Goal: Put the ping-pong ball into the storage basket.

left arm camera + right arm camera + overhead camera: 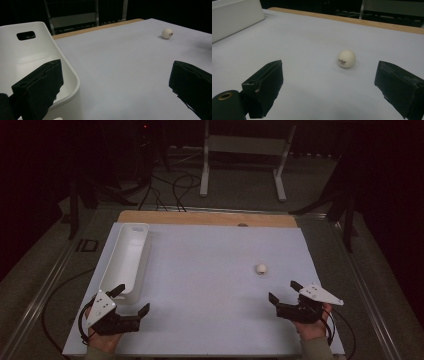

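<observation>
A small white plastic ball with dark print on its side rests on the pale grey table top, on the right half of the surface and apart from everything else. The right gripper, held in the person's right hand at the near right edge of the table, points toward the ball with its two black jaws spread wide and nothing between them; in the right gripper view the ball sits ahead of the jaws, closer to the right-hand one, not touching either. The left gripper is held at the near left corner, its jaws likewise spread wide and empty. One of its jaws reaches over the near end of a long, narrow white plastic tray, which lies along the left side of the table. In the left gripper view the tray's rounded rim curves just beside the left jaw, and the ball shows far off across the table.
</observation>
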The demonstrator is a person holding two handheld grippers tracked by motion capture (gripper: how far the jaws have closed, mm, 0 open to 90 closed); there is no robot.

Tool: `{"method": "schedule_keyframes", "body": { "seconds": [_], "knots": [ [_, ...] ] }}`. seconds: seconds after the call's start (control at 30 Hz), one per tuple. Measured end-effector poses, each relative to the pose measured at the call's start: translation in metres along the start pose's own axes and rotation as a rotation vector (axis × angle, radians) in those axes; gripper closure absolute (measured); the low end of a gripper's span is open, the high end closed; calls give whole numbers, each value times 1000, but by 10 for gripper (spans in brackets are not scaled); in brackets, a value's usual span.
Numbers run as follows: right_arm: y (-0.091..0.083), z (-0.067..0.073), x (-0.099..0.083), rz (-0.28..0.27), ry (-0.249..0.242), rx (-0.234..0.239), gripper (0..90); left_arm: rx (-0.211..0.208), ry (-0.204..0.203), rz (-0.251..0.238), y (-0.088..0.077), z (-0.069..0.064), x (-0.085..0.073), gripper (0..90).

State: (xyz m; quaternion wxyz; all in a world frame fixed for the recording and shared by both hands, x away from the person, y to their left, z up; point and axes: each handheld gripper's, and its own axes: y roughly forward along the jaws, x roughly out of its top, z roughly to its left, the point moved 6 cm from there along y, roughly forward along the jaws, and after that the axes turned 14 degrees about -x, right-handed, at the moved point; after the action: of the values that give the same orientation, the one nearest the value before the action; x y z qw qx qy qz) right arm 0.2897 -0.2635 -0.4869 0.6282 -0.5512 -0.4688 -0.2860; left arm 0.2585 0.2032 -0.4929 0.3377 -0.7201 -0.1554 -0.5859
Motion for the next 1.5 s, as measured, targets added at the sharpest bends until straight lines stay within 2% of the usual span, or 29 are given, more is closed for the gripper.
{"method": "schedule_keyframes", "body": {
  "seconds": [0.23, 0.57, 1.23, 1.5],
  "knots": [
    [5, 0, 11, 16, -19, -5, 79, 3, 8, 9, 1, 0, -1, 0],
    [10, -7, 25, 10, -8, -17, 79, 19, 5, 9, 1, 3, -3, 0],
    [31, -8, 30, 44, -14, -15, 79, 26, -13, 28, 8, 14, -12, 0],
    [39, -9, 33, 62, -25, -18, 79, 22, -17, 7, 9, 15, -13, 0]
  ]
}}
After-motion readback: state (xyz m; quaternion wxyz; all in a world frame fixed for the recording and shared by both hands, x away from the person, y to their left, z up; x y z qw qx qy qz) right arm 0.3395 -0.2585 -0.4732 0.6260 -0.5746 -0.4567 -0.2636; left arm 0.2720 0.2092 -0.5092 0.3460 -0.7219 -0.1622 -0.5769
